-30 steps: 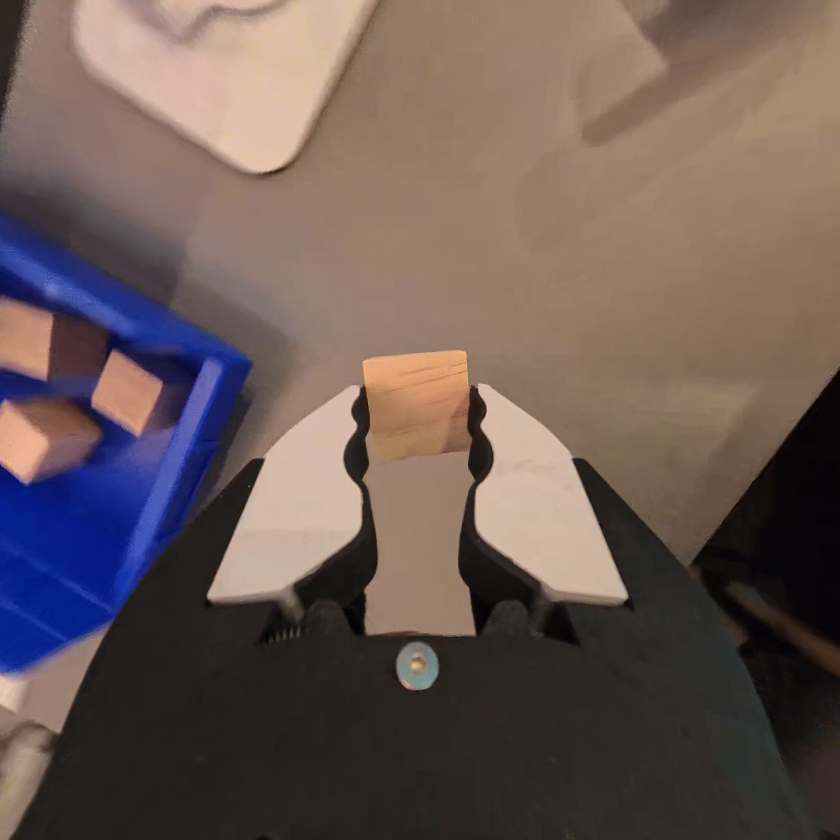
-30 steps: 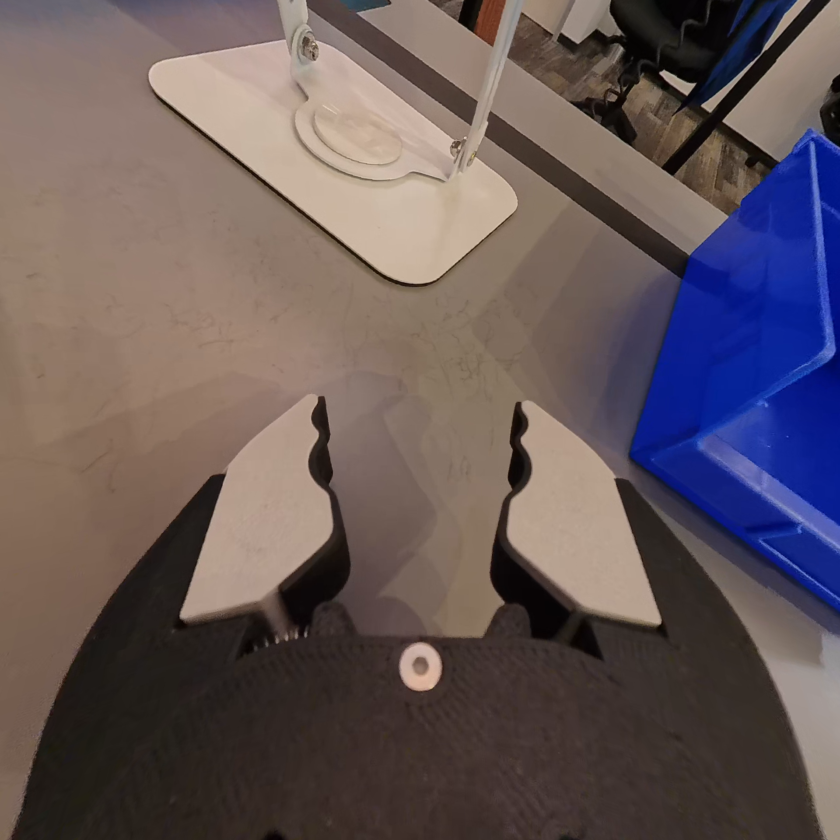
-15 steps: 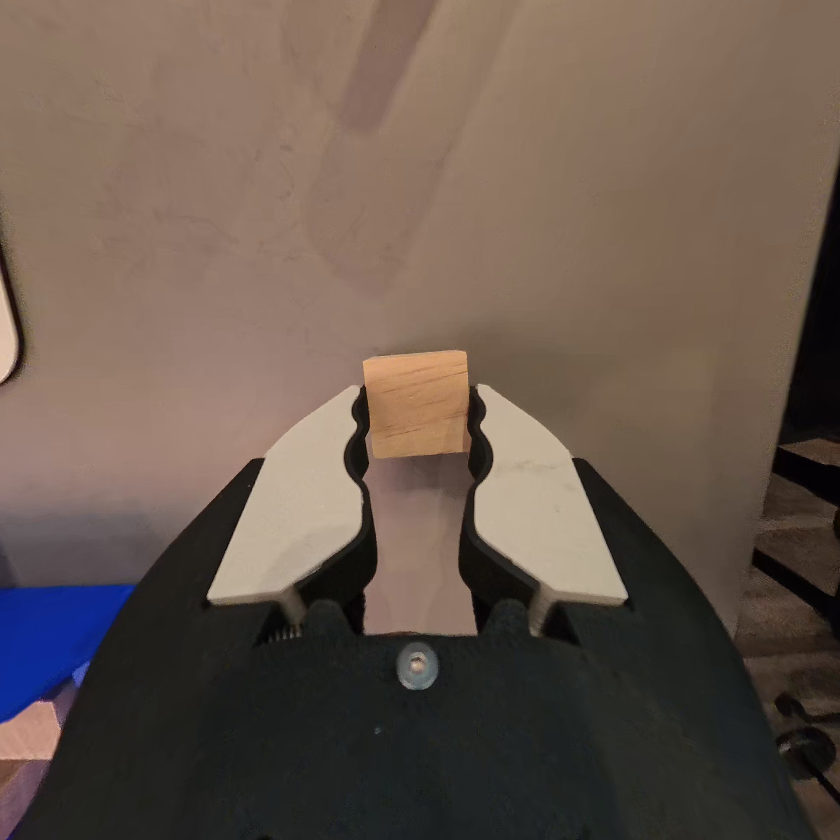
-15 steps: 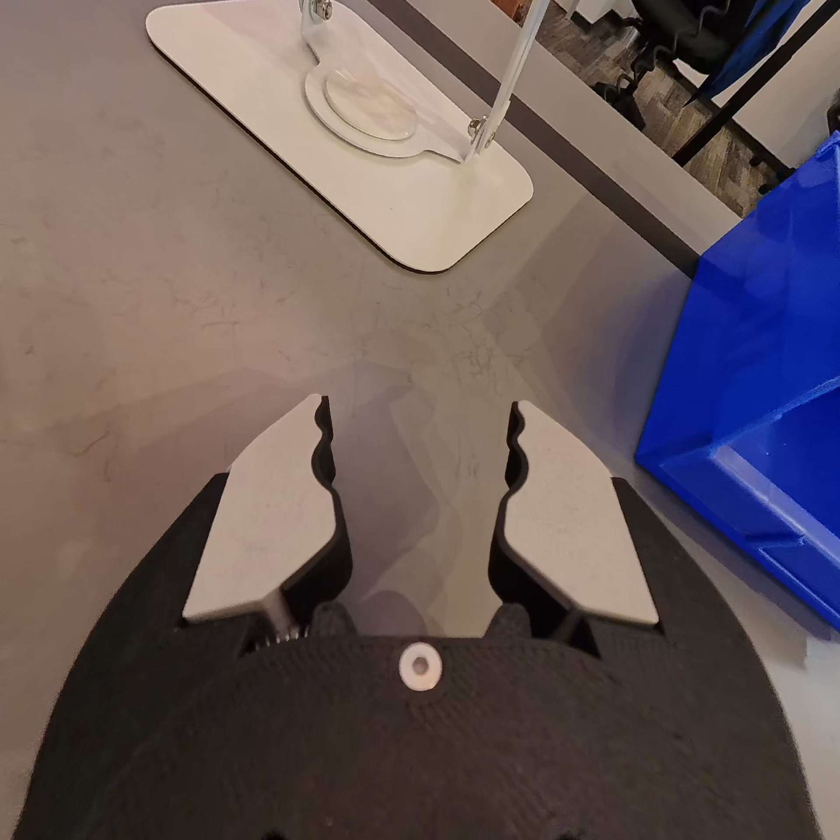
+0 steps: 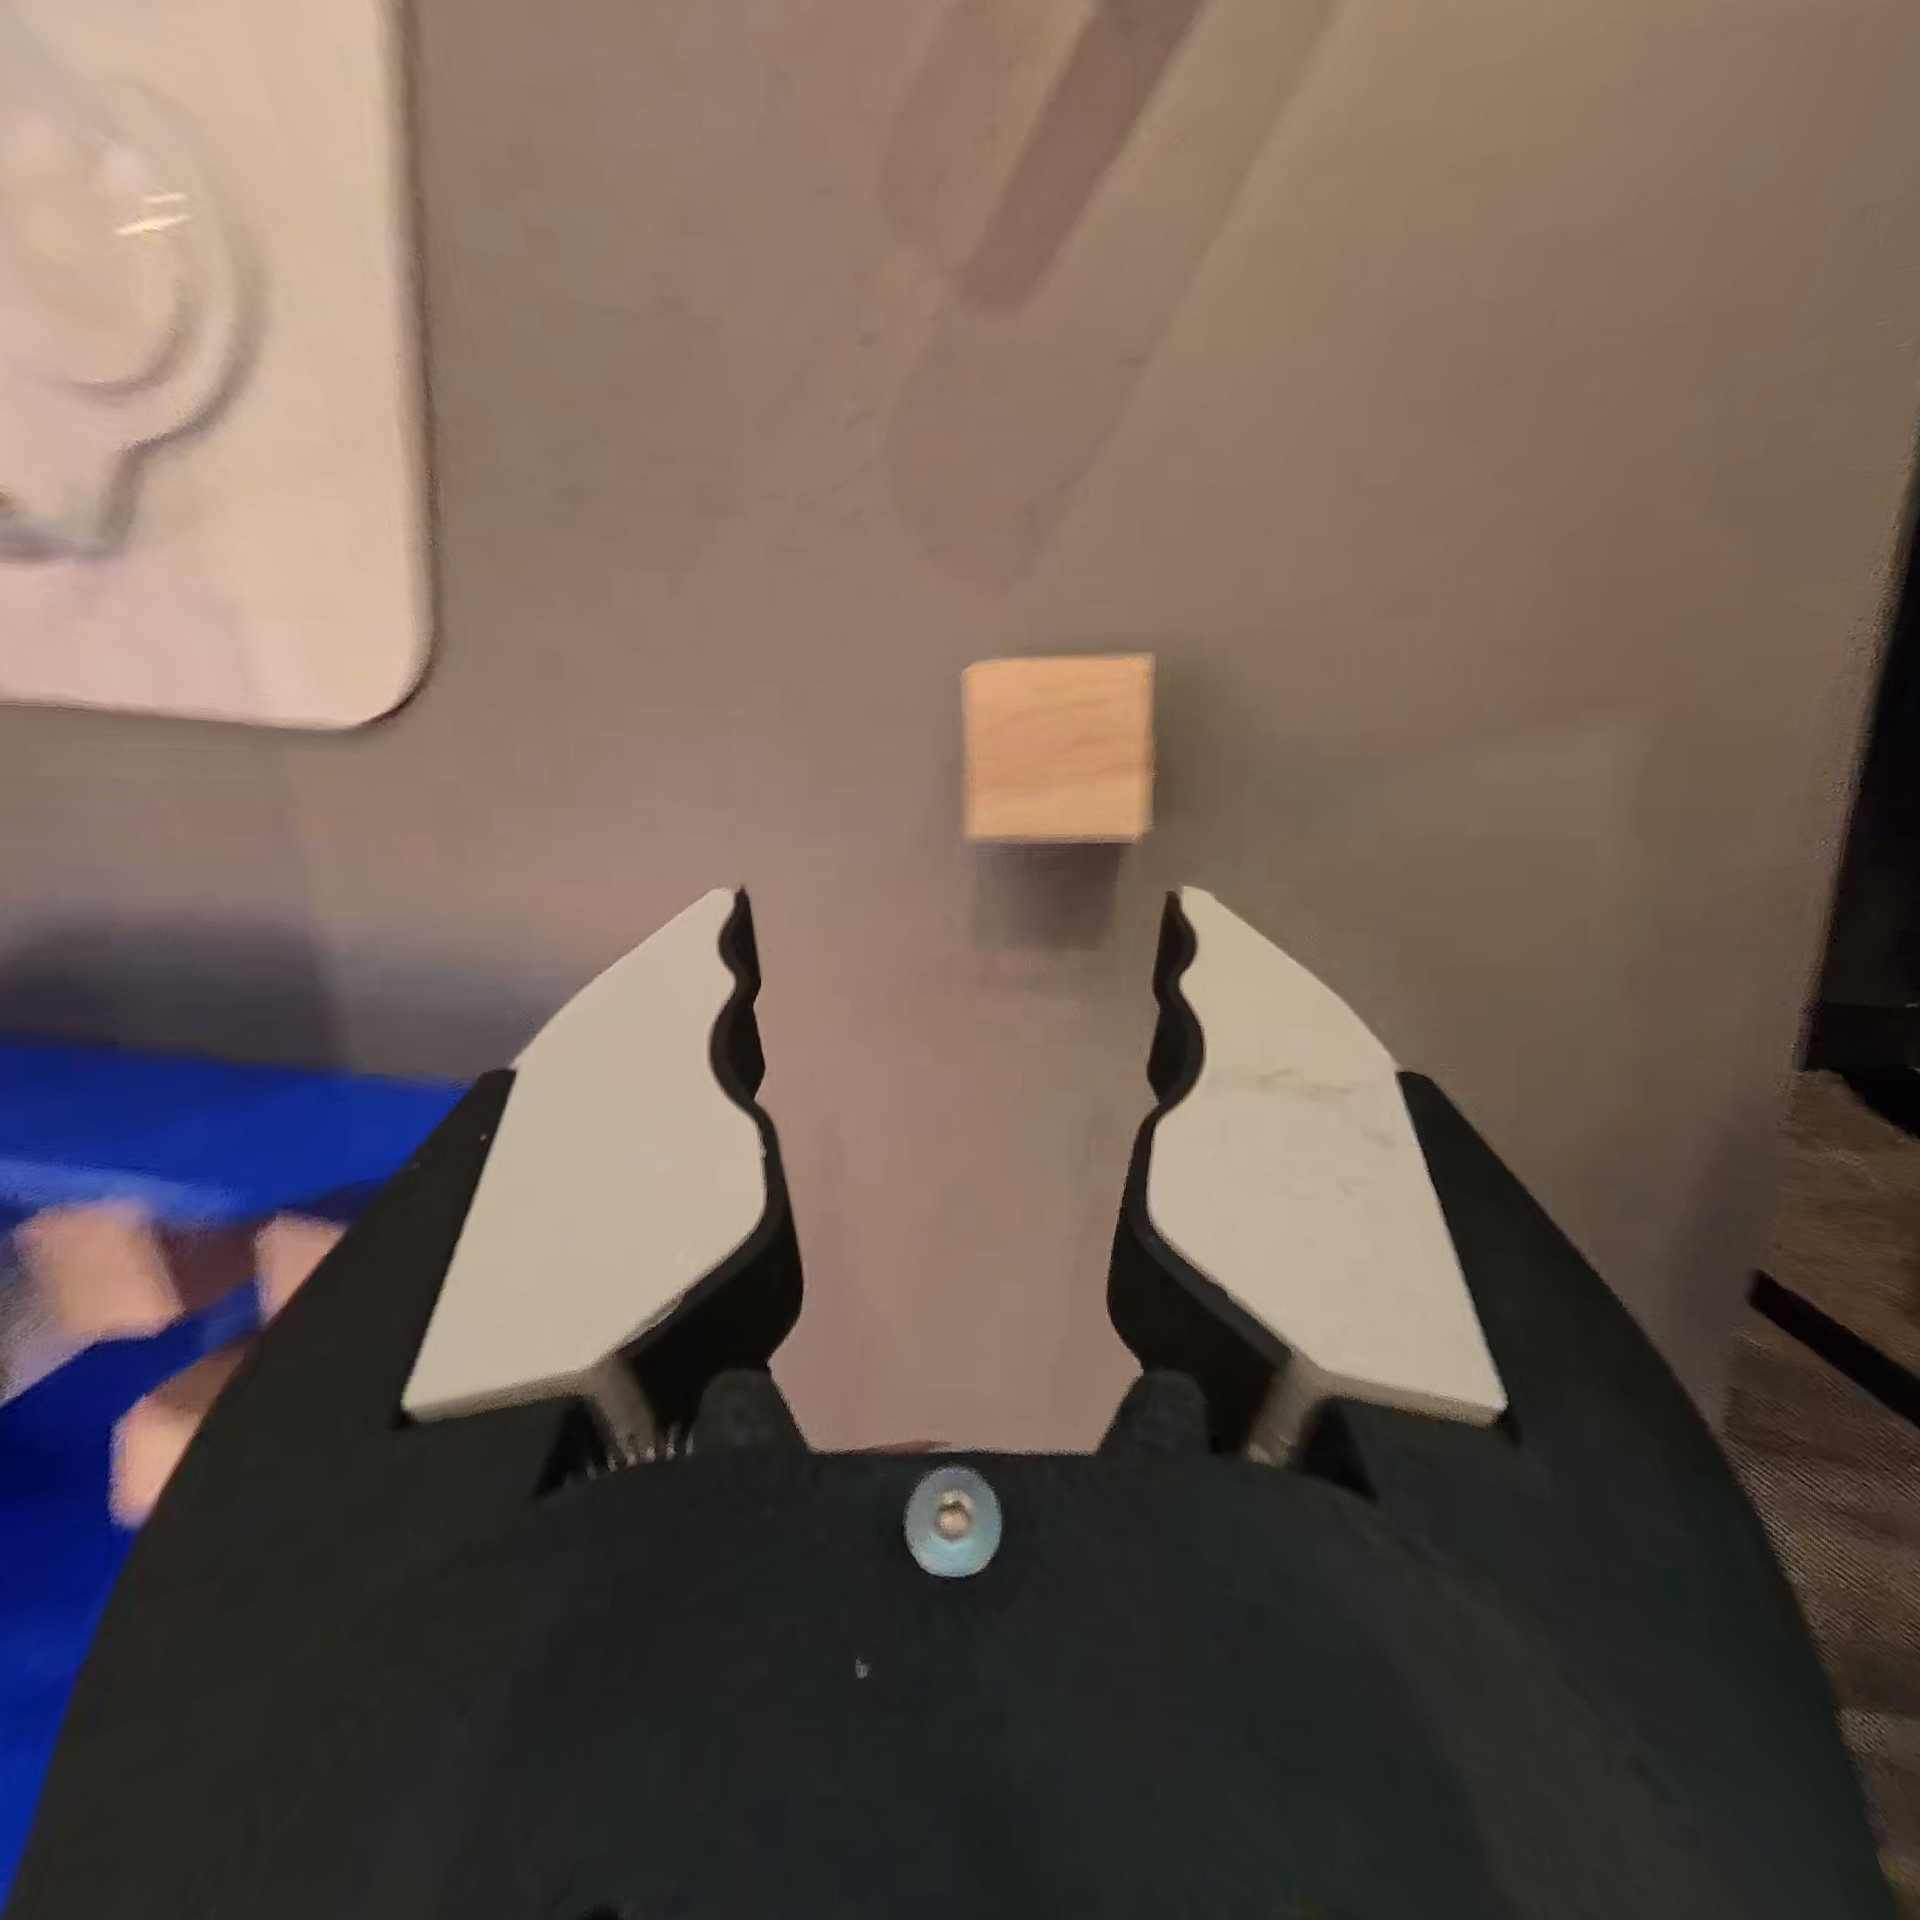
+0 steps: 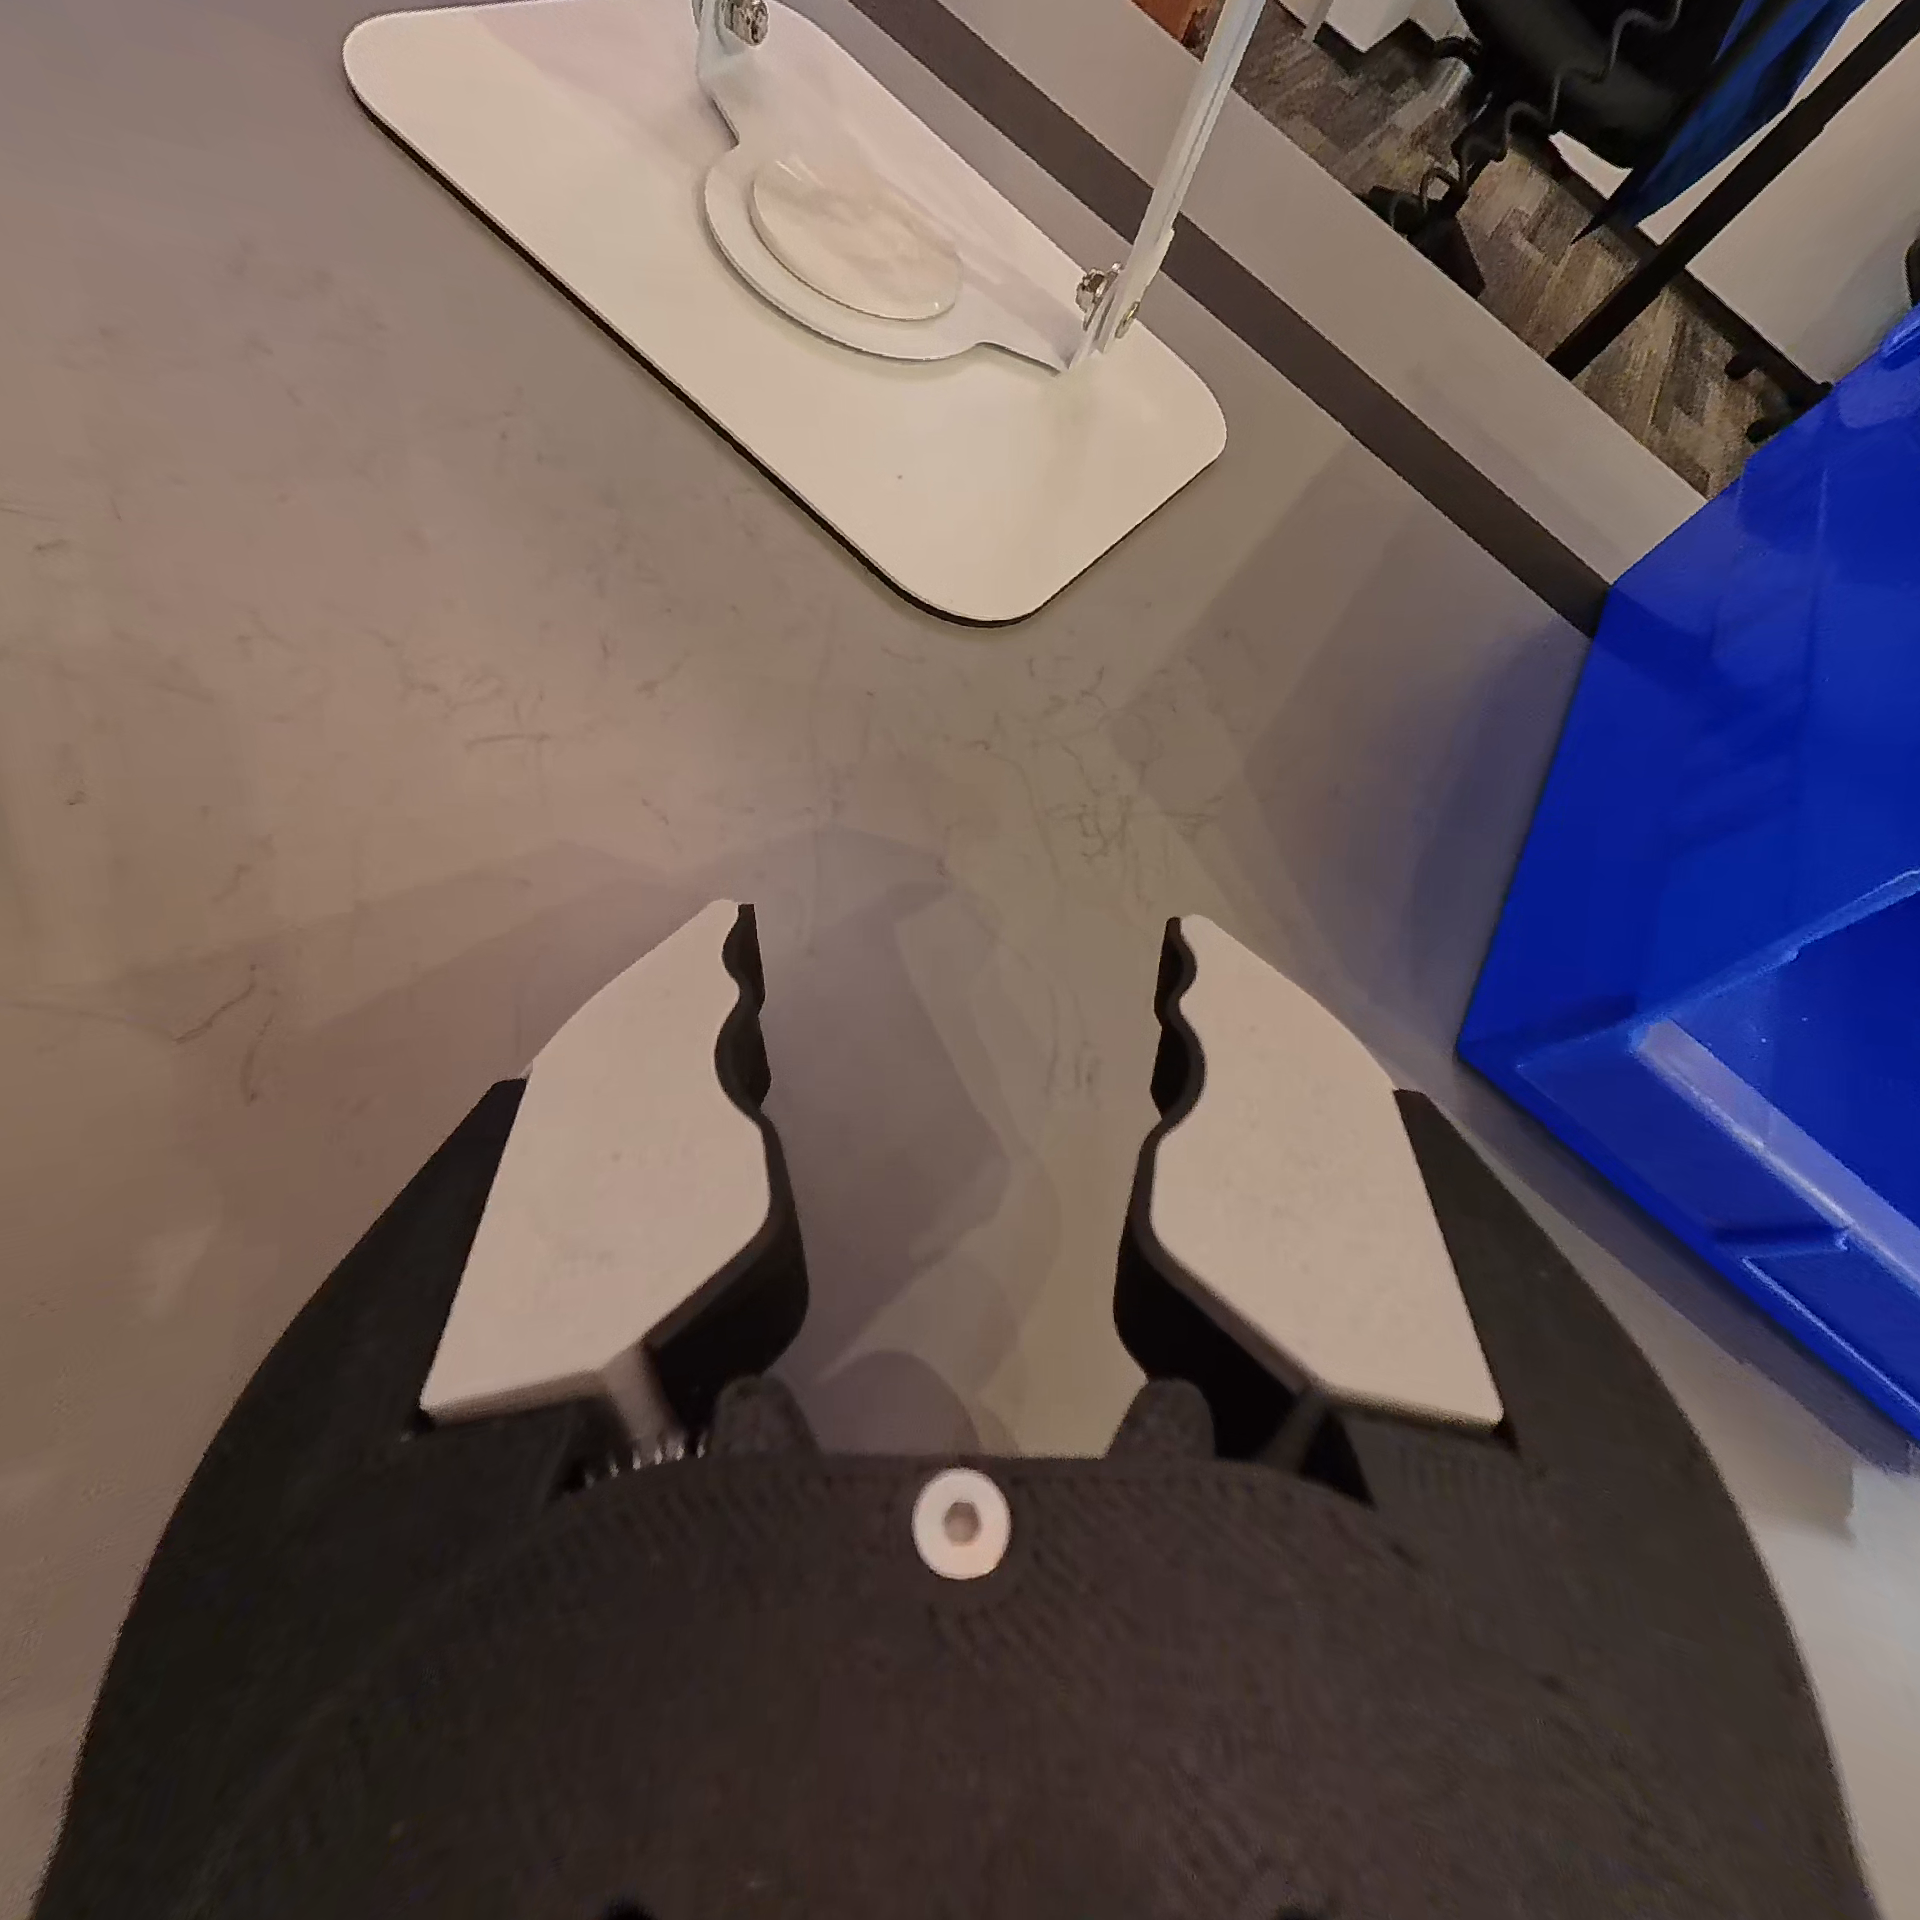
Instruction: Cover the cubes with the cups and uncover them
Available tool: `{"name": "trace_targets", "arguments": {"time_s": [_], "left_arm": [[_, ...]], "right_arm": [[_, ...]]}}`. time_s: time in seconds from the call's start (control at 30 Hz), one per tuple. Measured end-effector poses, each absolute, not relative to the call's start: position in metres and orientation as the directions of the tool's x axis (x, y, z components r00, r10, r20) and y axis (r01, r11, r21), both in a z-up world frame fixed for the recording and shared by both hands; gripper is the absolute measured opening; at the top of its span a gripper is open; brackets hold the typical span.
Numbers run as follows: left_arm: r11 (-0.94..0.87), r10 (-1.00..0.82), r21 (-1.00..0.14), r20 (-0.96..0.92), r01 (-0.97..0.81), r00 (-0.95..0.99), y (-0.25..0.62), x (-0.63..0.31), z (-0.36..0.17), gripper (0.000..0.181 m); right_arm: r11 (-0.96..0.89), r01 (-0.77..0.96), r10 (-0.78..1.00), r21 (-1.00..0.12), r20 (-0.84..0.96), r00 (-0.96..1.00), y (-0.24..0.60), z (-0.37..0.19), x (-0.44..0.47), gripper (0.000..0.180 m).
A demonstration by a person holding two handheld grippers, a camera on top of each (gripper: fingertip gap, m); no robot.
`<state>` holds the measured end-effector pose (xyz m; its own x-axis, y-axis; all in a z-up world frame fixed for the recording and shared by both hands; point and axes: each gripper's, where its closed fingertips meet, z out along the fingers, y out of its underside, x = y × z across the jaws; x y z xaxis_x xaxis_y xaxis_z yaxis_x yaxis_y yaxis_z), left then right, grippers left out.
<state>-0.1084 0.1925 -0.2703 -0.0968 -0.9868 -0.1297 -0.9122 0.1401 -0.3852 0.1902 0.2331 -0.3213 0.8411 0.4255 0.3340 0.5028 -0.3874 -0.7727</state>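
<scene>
Plainly, the left tool stood with its two fingers wide apart and held nothing; bare grey counter showed through the gap between them. A wooden cube sat on the counter just beyond the fingertips, apart from both and slightly right of the gap's middle, one flat face turned toward the camera and a faint reflection beneath it. To the far left of that view lay a blurred white plate with rounded corners, and lower left a blue bin with several more cubes inside, too smeared to count. A dark edge marked the counter's right side, with floor past it.

In the right wrist view, the right tool was likewise spread wide and empty, its fingers touching nothing. Ahead of it, well apart, the white plate rested on the counter, carrying a round disc and thin white struts rising out of view. A second blue bin stood to the right of the tool, near its right finger but not touching it. No cube showed in this view. Beyond the counter's far edge lay patterned floor and dark chair legs.
</scene>
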Motion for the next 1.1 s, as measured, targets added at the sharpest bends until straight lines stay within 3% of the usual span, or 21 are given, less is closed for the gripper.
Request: {"name": "trace_targets", "arguments": {"time_s": [0.1, 0.2, 0.4, 0.5, 0.7, 1.0, 1.1], "left_arm": [[0.114, -0.971, -0.39, -0.238, -0.914, -0.019, 0.233, -0.139, -0.237, 0.062], [0.121, -0.932, -0.314, -0.362, -0.942, 0.001, 0.281, -0.174, -0.218, 0.051], [0.109, -0.903, -0.09, -0.425, -0.99, -0.061, 0.363, -0.227, -0.232, 0.051], [0.135, -0.911, -0.081, -0.402, -0.988, -0.091, 0.385, -0.232, -0.241, 0.042], [0.198, -0.912, 0.022, -0.363, -0.98, -0.192, 0.416, -0.243, -0.271, 0.049], [0.222, -0.926, 0.09, -0.293, -0.971, -0.239, 0.45, -0.269, -0.304, 0.07], [0.215, -0.942, 0.102, -0.24, -0.971, -0.234, 0.45, -0.273, -0.314, 0.069]], "right_arm": [[-0.386, 0.506, 0.428, -0.772, 0.336, 0.839, 0.233, -0.321, 0.19, 0.073], [-0.386, 0.507, 0.428, -0.771, 0.337, 0.838, 0.233, -0.322, 0.19, 0.073], [-0.387, 0.526, 0.433, -0.757, 0.355, 0.829, 0.233, -0.324, 0.189, 0.073], [-0.387, 0.523, 0.433, -0.759, 0.351, 0.83, 0.232, -0.324, 0.189, 0.072], [-0.391, 0.525, 0.433, -0.756, 0.352, 0.83, 0.232, -0.324, 0.19, 0.068], [-0.379, 0.543, 0.427, -0.749, 0.379, 0.821, 0.232, -0.324, 0.19, 0.06], [-0.374, 0.549, 0.427, -0.747, 0.387, 0.817, 0.232, -0.324, 0.189, 0.058]]}}
